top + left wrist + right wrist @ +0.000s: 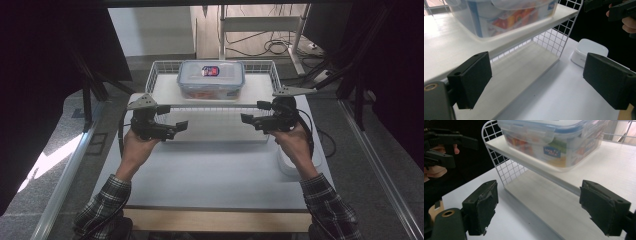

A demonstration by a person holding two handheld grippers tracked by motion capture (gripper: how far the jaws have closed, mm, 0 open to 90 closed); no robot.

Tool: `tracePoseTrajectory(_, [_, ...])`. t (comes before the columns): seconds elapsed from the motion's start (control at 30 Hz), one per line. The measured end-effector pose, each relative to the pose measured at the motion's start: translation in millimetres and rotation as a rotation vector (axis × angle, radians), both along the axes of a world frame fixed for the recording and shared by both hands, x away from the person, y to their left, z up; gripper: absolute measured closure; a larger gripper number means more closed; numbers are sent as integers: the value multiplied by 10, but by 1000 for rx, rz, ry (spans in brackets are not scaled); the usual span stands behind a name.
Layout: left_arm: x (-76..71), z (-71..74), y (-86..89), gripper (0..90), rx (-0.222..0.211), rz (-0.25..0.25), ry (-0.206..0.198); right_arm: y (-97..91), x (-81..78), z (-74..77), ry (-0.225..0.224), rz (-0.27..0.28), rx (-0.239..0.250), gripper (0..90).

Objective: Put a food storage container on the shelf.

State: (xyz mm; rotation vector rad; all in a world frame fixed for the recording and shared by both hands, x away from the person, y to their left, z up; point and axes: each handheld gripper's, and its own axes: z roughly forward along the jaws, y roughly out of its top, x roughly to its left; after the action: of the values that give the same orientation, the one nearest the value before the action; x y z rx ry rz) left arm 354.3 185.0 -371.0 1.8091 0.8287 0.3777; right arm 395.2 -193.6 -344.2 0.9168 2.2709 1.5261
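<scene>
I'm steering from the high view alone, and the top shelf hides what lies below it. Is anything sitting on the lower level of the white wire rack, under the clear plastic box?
Observer: No. The lower shelf of the white wire rack lies bare beneath the clear lidded plastic box.
Operator: Is that box empty?
Observer: No. Red, orange and green contents or packaging show through its side wall, behind a blue label.
Operator: What is the white thing at the right edge of the table?
Observer: A small white rounded-square container, standing on the table apart from the rack.
</scene>
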Motion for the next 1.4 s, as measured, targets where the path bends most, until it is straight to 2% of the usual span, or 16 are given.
tracePoseTrajectory(0.47, [-244,-201,-16,44,20,-7,-20,-36,-219,-154,-24,14,-24,80])
tracePoseTrajectory(0.7, [-378,-305,-65,25,67,-6,-35,-104,-339,-264,-48,6,-54,50])
tracePoseTrajectory(0.87, [-438,-409,-104,21,87,-12,-25,-177,-410,-361,-22,-3,-38,40])
tracePoseTrajectory(1.2, [-575,-631,-86,21,109,1,-16,-271,-544,-525,-30,-11,-81,41])
tracePoseTrajectory(1.4, [-685,-745,-9,38,57,14,-7,-332,-634,-692,-24,-28,-95,40])
